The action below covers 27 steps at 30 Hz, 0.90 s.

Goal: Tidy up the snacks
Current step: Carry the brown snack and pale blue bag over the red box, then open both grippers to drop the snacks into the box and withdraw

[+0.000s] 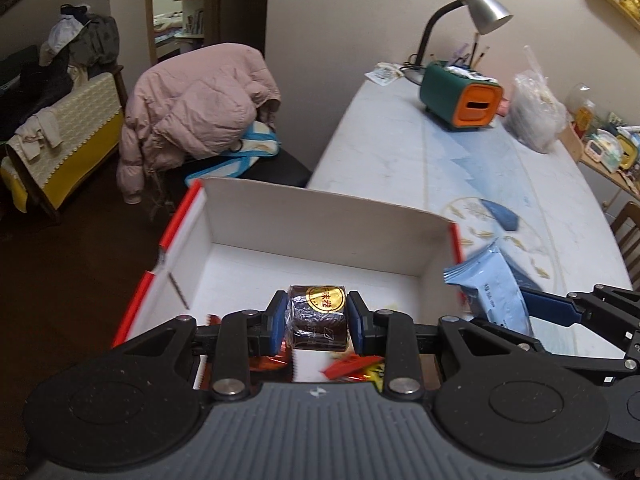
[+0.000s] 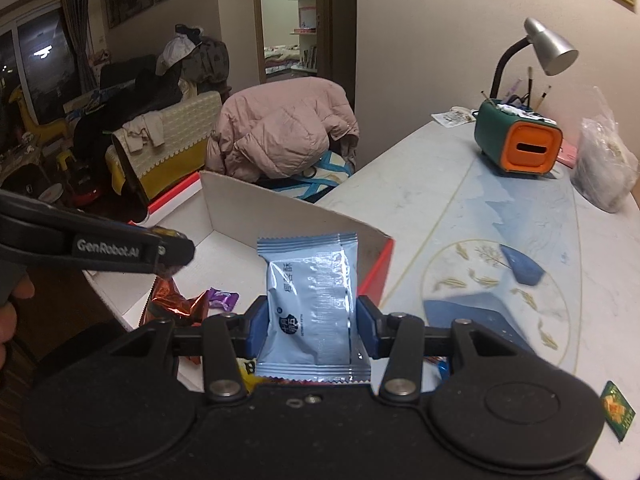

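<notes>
My left gripper [image 1: 317, 320] is shut on a small dark brown wrapped snack with a gold label [image 1: 318, 316], held over the open white box with red edges [image 1: 320, 216]. My right gripper [image 2: 310, 322] is shut on a light blue snack packet [image 2: 312, 304], upright between the blue pads, at the box's right near corner [image 2: 376, 268]. In the left wrist view that blue packet [image 1: 492, 296] and the right gripper's fingers [image 1: 548, 306] show at the right. The left gripper's body [image 2: 120, 246] crosses the right wrist view at the left. Red, orange and purple wrapped snacks [image 2: 184, 304] lie in the box.
The box sits at the near left end of a pale patterned table [image 1: 440, 152]. Further back stand a green-and-orange holder [image 1: 460, 100], a desk lamp [image 1: 476, 8] and a clear plastic bag [image 1: 532, 116]. A chair with a pink jacket [image 1: 200, 108] stands left. A small green packet [image 2: 618, 410] lies near right.
</notes>
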Each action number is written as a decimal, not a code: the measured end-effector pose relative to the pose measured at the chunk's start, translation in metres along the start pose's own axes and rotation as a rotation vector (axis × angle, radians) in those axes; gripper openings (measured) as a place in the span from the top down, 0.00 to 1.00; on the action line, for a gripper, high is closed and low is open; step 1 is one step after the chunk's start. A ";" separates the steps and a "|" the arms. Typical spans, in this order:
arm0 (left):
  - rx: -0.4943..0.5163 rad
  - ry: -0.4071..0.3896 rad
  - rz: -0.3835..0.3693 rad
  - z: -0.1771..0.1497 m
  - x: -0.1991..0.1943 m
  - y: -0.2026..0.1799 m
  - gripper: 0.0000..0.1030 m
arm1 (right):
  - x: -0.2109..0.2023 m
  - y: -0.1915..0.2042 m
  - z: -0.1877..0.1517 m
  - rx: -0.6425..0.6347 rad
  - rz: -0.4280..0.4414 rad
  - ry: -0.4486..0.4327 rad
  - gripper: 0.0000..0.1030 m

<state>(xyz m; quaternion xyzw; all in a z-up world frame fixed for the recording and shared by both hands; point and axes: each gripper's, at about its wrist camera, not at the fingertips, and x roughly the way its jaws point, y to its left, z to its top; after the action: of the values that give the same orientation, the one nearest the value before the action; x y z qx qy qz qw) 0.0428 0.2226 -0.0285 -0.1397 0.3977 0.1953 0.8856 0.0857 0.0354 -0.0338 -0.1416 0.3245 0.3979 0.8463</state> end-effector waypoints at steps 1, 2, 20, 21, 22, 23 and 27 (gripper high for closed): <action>0.001 0.003 0.008 0.001 0.003 0.004 0.70 | 0.004 0.002 0.000 -0.005 -0.001 0.002 0.57; 0.001 0.007 0.015 0.002 0.007 0.008 0.70 | 0.007 0.005 0.000 -0.012 -0.005 0.003 0.57; 0.036 0.137 0.070 0.005 0.075 0.046 0.70 | 0.071 0.030 0.003 -0.096 -0.022 0.147 0.57; 0.040 0.148 0.064 0.005 0.078 0.045 0.70 | 0.073 0.030 0.003 -0.097 -0.021 0.153 0.57; 0.044 0.156 0.062 0.004 0.080 0.045 0.70 | 0.074 0.030 0.002 -0.099 -0.021 0.159 0.57; 0.050 0.163 0.062 0.003 0.082 0.043 0.70 | 0.075 0.031 0.002 -0.100 -0.019 0.164 0.57; 0.076 0.203 0.078 -0.001 0.092 0.038 0.70 | 0.078 0.032 0.000 -0.107 -0.017 0.181 0.56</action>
<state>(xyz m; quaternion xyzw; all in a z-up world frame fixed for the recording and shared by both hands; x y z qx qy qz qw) 0.0808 0.2770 -0.1018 -0.1096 0.4976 0.1994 0.8370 0.0985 0.1017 -0.0846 -0.2245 0.3766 0.3933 0.8082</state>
